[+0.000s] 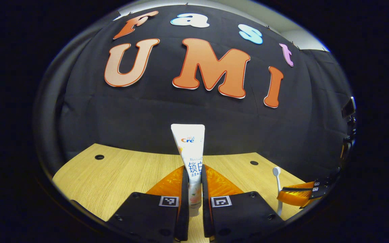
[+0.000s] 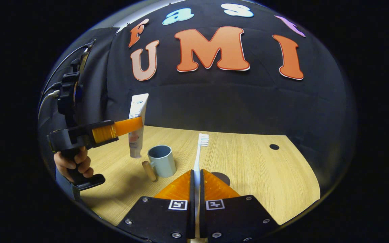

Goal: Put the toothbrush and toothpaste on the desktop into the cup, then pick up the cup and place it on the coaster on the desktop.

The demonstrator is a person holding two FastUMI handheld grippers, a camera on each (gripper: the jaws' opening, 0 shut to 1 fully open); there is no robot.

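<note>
Both grippers are up off the desk (image 2: 248, 168), each with something clamped. The left gripper (image 1: 194, 189) has its jaws closed on the toothpaste (image 1: 190, 152), tube upright, hanging just left of the cup (image 2: 162, 161). The right gripper (image 2: 196, 189) pinches the toothbrush (image 2: 199, 152), bristles up. A dark coaster (image 2: 222, 178) lies behind its fingers, mid-desk.

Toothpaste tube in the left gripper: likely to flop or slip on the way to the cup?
The toothpaste tube stands upright in the left gripper, so probably stiff enough. Soft plastic may dent. Pinched mid-body, it hangs beside the cup; slip looks unlikely.
</note>
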